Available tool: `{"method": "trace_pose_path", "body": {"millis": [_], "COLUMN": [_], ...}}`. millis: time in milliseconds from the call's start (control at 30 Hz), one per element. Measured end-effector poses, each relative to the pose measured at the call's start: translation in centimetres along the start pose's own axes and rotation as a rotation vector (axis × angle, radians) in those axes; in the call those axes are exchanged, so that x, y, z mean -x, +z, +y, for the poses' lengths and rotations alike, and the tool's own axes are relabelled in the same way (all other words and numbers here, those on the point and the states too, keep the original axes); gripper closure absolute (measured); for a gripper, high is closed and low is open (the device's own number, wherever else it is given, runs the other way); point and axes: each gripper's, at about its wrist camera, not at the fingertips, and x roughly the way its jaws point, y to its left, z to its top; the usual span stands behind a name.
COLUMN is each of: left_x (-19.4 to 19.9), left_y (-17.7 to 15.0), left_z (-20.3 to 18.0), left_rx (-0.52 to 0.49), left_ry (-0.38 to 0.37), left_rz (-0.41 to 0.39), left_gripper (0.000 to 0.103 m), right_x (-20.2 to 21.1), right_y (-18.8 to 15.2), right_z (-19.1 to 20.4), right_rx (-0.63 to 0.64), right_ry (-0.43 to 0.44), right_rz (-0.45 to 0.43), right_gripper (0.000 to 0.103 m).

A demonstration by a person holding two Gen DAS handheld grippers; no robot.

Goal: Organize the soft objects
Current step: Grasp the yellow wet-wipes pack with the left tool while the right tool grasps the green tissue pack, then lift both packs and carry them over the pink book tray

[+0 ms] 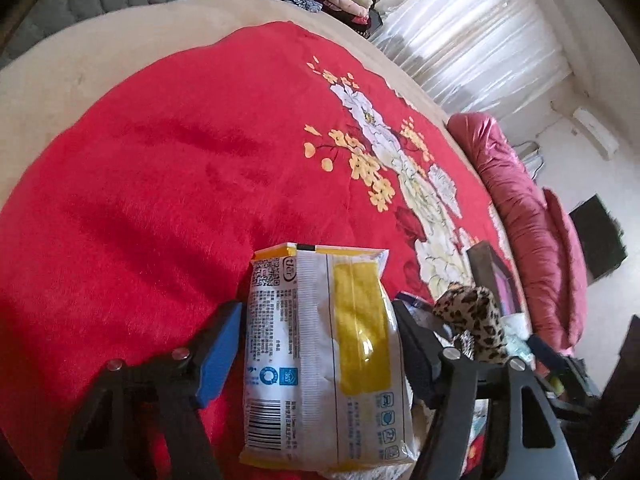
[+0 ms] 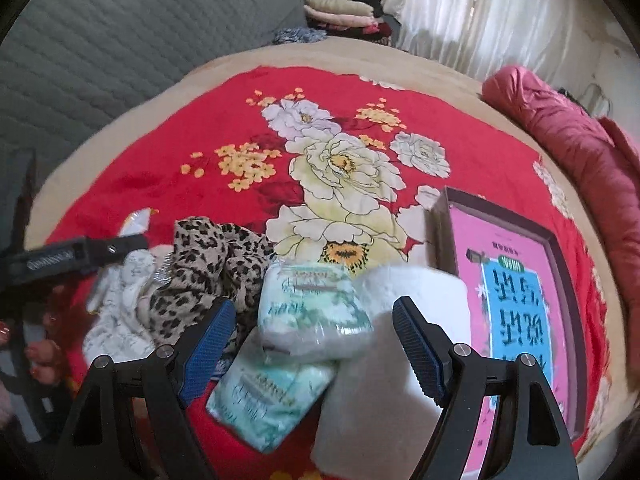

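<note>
Crinkly plastic is the trouble on the left: the yellow-and-white pack (image 1: 320, 360) lies on the red floral blanket (image 1: 160, 180) with the left gripper (image 1: 320, 344) straddling it, fingers apart, the blue pad at nine o'clock of the pack showing a sliver of red between pad and wrapper, the other finger at three o'clock right against its edge; whether that one presses I cannot tell. If the jaws bite only the loose wrapper, I judge the pack could slide out or tip when lifted. At three o'clock of it sits the leopard-print cloth (image 1: 472, 320), near enough that a finger could snag it. In the right wrist view the right gripper (image 2: 316, 344) hangs with fingers wide apart over two pale green tissue packs (image 2: 312, 312), the upper lying across the lower, with a white soft block (image 2: 400, 340) touching them at three o'clock. A grab here may catch both packs or nip one corner, so the other drops. The leopard cloth and a white cloth (image 2: 120, 312) crowd in at nine o'clock; the pink framed board (image 2: 520, 300) at three o'clock could be knocked.
</note>
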Motion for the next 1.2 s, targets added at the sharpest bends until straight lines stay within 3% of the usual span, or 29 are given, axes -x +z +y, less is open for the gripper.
{"method": "trace_pose_path", "body": {"millis": [67,100,167,267,333,367,533,700,800,1000,1200], "left_x": [-0.1,-0.2,-0.4,-0.5,-0.5,-0.4,0.2,2.1,3.8,6.0,8.2], "left_y": [0.1,0.1,0.2,0.2,0.2,0.3,0.5,0.7,0.7,-0.2,-2.5], "left_z": [0.3,0.3,0.1,0.0,0.0,0.1,0.9,0.5,0.0,-1.0,-4.6], "left_rx": [0.010,0.008,-0.007,-0.012,-0.013,-0.008,0.037,0.009,-0.020,-0.061,-0.157], "left_ry": [-0.019,-0.021,-0.019,-0.021,-0.024,-0.026,-0.084,-0.100,-0.088,-0.055,-0.026], "left_rz": [-0.003,-0.002,-0.003,-0.008,-0.011,-0.015,-0.029,-0.104,-0.165,-0.195,-0.221], "left_gripper": [0.034,0.034,0.036,0.038,0.048,0.048,0.049,0.049,0.049,0.049,0.049], "right_x": [-0.5,-0.6,-1.2,-1.4,-1.1,-0.7,1.7,4.1,5.1,6.5,8.3], "right_y": [0.3,0.3,0.4,0.0,-0.2,-0.3,-0.6,-1.1,-1.5,-2.7,-4.5], "right_z": [0.2,0.2,0.1,0.0,-0.2,-0.3,-1.1,-1.5,-2.0,-3.4,-5.8], "right_rx": [0.014,0.014,-0.005,-0.017,-0.030,-0.040,-0.094,-0.122,-0.144,-0.189,-0.254], "right_ry": [-0.020,-0.017,0.019,0.024,0.029,0.032,0.042,0.038,0.036,0.010,-0.023], "right_rz": [-0.001,-0.001,0.021,0.010,-0.008,-0.020,-0.115,-0.198,-0.227,-0.260,-0.294], "right_gripper": [0.025,0.037,0.049,0.052,0.054,0.056,0.056,0.056,0.056,0.056,0.056]}}
